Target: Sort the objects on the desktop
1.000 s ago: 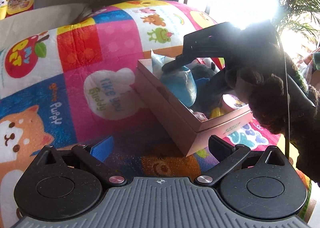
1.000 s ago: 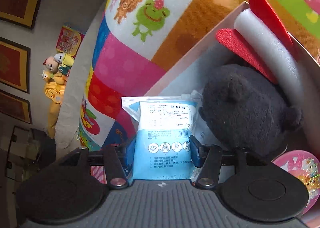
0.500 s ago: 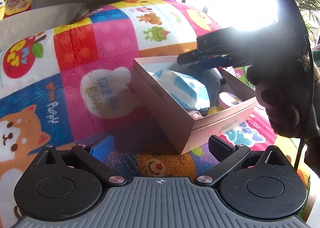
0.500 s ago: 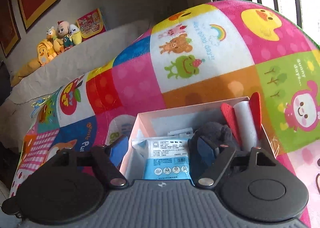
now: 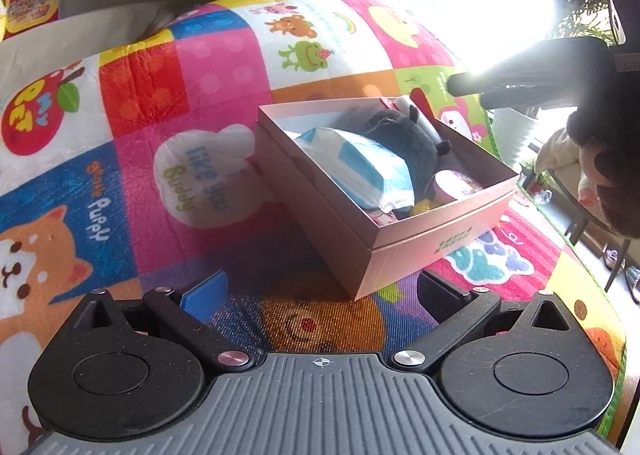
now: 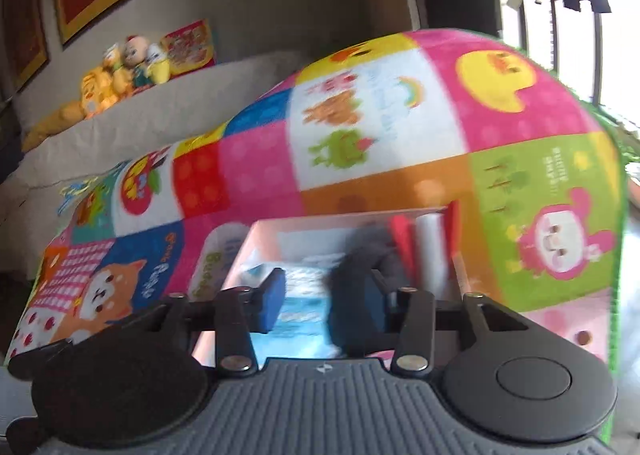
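- Left wrist view: the left gripper [image 5: 320, 287] hovers low over the cartoon play mat [image 5: 132, 115], fingers spread wide with nothing between them.
- Just ahead of it sits the pink cardboard box [image 5: 404, 251], lid off, resting on the mat.
- Inside the box, the blue-and-white soft pack [image 5: 360, 167] lies along the near-left wall, leaning against the dark plush toy [image 5: 404, 139].
- Beside the plush sit a round pink tin [image 5: 452, 185] and a yellow item [image 5: 420, 208]; a white roll with red fins [image 5: 412, 105] stands at the far corner.
- The right gripper [image 5: 516, 85] shows at the upper right against the window glare, above the box and apart from it.
- Right wrist view: the picture is motion-blurred. The right gripper's [image 6: 320, 299] blue pads [image 6: 272, 303] are parting, and nothing is pinched between them; the soft pack [image 6: 304, 295] shows through the gap, lying in the box below.
- Handling, as a judgement: the soft pack looks light and squashy, with a slick film wrapper, so a pinch across its narrow width near the middle should hold better than one on a crimped end.
- The plush should be light and yielding; a deep bite into the body would suit it, not an ear.
- The tin looks rigid and smooth, so it may slip unless taken squarely across its sides.
- The box itself is stiff card and could slide on the mat if nudged.
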Motion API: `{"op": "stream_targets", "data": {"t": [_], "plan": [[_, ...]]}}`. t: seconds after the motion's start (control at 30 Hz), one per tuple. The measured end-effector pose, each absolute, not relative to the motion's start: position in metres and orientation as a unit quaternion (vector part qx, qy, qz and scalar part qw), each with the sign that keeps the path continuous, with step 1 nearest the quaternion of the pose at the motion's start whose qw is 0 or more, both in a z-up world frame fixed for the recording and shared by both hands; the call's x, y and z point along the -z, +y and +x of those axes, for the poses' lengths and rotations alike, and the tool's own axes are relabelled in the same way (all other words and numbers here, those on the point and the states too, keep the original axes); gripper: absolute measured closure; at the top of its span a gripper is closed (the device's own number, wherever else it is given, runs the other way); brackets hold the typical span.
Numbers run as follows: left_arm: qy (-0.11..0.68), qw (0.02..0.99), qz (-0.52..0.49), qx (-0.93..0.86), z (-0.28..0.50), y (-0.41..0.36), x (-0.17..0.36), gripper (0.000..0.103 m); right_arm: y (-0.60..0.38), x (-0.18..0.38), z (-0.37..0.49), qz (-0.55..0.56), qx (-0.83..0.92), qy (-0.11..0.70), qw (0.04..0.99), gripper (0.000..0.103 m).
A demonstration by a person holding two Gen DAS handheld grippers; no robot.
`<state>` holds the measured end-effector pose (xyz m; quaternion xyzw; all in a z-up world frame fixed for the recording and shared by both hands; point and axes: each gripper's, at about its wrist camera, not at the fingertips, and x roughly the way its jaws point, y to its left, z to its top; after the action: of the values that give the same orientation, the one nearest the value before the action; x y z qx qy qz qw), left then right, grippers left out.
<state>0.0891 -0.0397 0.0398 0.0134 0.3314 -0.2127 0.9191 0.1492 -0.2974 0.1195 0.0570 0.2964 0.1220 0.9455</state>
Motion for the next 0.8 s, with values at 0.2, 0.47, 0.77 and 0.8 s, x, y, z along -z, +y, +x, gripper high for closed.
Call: {"op": "stream_targets", "data": {"t": [0.2,0.47,0.77,0.8], "plan": [[0.331,0.914,0.011,0.233,0.09,-0.055,-0.039,0.0,-0.343,-0.1,0.16,0.095,-0.081,0.358,0.925,0.062],[0.327,0.917,0.025,0.225,0.088,-0.055,-0.044,0.0,-0.308,-0.067,0.182,0.091,-0.104,0.412,0.901,0.06],[0.33,0.915,0.008,0.232,0.092,-0.058,-0.042,0.0,-0.312,-0.103,0.219,0.061,-0.058,0.33,0.94,0.074],[0.329,0.915,0.007,0.234,0.091,-0.059,-0.043,0.0,-0.313,-0.099,0.231,0.061,-0.047,0.337,0.939,0.08]]}}
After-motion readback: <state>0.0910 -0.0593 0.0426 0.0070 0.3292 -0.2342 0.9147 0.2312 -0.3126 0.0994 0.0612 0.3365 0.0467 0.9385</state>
